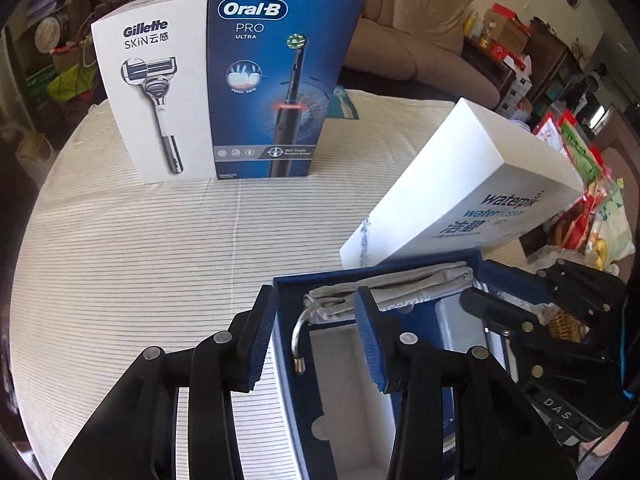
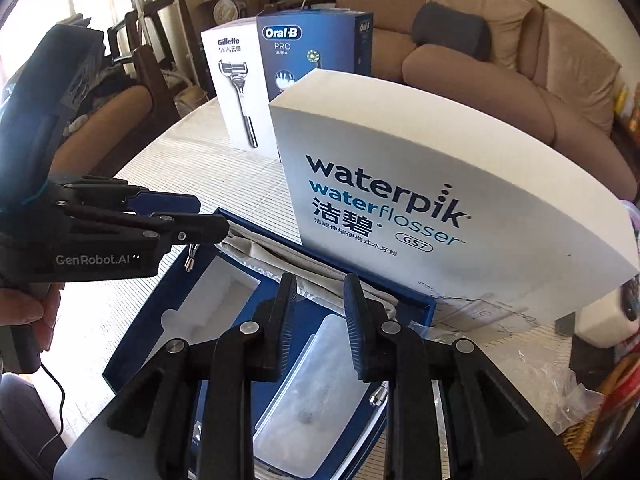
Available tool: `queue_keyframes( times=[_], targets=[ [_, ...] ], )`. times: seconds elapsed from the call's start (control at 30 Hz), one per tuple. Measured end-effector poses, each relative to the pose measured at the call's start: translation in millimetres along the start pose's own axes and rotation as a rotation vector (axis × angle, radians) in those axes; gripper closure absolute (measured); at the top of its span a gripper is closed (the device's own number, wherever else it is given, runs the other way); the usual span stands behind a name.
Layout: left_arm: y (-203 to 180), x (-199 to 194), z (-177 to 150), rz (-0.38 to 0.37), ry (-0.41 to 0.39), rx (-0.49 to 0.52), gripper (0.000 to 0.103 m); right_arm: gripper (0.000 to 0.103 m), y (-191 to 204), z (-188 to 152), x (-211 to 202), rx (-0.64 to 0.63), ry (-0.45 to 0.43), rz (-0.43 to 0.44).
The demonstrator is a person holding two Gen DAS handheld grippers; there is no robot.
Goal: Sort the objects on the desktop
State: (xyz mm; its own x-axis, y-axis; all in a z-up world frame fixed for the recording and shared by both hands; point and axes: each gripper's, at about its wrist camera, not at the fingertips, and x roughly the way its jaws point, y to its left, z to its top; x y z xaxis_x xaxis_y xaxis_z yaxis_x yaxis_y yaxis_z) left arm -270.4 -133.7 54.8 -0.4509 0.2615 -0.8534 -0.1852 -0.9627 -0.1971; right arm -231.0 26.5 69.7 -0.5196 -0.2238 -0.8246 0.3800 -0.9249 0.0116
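Note:
An open blue Waterpik tray box [image 1: 298,380] lies on the table in front of me, with a grey pouch [image 1: 384,286], a silver hose tip [image 1: 299,365] and white foam cavities inside. Its white lid [image 1: 468,184] leans tilted against the tray's far side; it also shows in the right wrist view [image 2: 448,200]. My left gripper [image 1: 316,340] is open, its fingers straddling the tray's left wall. My right gripper [image 2: 320,320] is open and empty above a clear plastic insert [image 2: 316,392] in the tray [image 2: 132,344]. The left gripper [image 2: 200,216] shows from the side there.
A white Gillette box [image 1: 156,100] and a blue Oral-B box [image 1: 276,80] stand upright side by side at the table's far side. A striped cloth [image 1: 140,260] covers the table. Snack bags [image 1: 592,200] lie at the right edge. A brown sofa [image 2: 500,68] stands behind.

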Motion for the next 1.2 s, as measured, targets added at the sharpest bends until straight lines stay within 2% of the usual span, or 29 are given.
queue_keyframes(
  times=[0.17, 0.3, 0.33, 0.43, 0.47, 0.5, 0.53, 0.6, 0.63, 0.67, 0.7, 0.8, 0.97, 1.1, 1.2],
  targets=[
    [0.0, 17.5, -1.7, 0.049, 0.032, 0.006, 0.059, 0.080, 3.0, 3.4, 11.2, -0.019, 0.029, -0.026],
    [4.2, 22.3, -3.3, 0.059, 0.033, -0.017, 0.054, 0.080, 10.2, 1.9, 29.9, -0.036, 0.064, -0.044],
    [4.7, 20.9, -3.4, 0.051, 0.031, -0.023, 0.057, 0.080, 10.6, 0.9, 31.9, -0.037, 0.070, -0.043],
    [2.0, 5.5, -6.6, 0.013, -0.005, -0.024, 0.056, 0.080, 11.0, -0.3, 14.5, -0.030, 0.031, -0.011],
    [-0.8, -1.4, -9.0, -0.002, -0.016, -0.021, 0.053, 0.080, 11.1, -0.7, 3.9, -0.028, 0.006, 0.002],
    [-4.8, -9.2, -11.9, -0.019, -0.029, -0.012, 0.046, 0.079, 10.8, -2.1, -8.4, -0.027, -0.018, 0.012],
    [-9.6, -17.9, -15.6, -0.033, -0.047, 0.000, 0.038, 0.076, 9.7, -4.5, -21.8, -0.026, -0.039, 0.025],
    [-19.5, -36.1, -24.5, -0.081, -0.088, 0.020, 0.031, 0.064, 4.5, -11.2, -46.3, -0.017, -0.071, 0.042],
    [-25.2, -44.1, -29.7, -0.111, -0.104, 0.030, 0.026, 0.052, -0.4, -15.8, -59.2, -0.009, -0.085, 0.044],
    [-32.3, -51.1, -35.0, -0.139, -0.123, 0.044, 0.017, 0.041, -6.8, -21.1, -71.4, 0.003, -0.097, 0.040],
    [-39.1, -57.3, -40.1, -0.163, -0.141, 0.064, 0.016, 0.038, -14.8, -26.9, -82.4, 0.018, -0.108, 0.030],
    [-68.9, -64.2, -53.8, -0.204, -0.164, 0.141, 0.013, 0.036, -43.4, -42.9, -106.5, 0.073, -0.126, 0.010],
    [-117.1, -56.3, -65.7, -0.237, -0.150, 0.238, 0.012, 0.036, -90.4, -68.4, -126.7, 0.215, -0.133, 0.042],
    [-144.2, -50.5, -68.4, -0.254, -0.156, 0.288, 0.012, 0.035, -111.4, -83.6, -132.1, 0.254, -0.152, 0.096],
    [-157.4, -41.7, -66.9, -0.249, -0.156, 0.323, 0.011, 0.030, -121.1, -94.9, -129.1, 0.265, -0.169, 0.117]
  ],
)
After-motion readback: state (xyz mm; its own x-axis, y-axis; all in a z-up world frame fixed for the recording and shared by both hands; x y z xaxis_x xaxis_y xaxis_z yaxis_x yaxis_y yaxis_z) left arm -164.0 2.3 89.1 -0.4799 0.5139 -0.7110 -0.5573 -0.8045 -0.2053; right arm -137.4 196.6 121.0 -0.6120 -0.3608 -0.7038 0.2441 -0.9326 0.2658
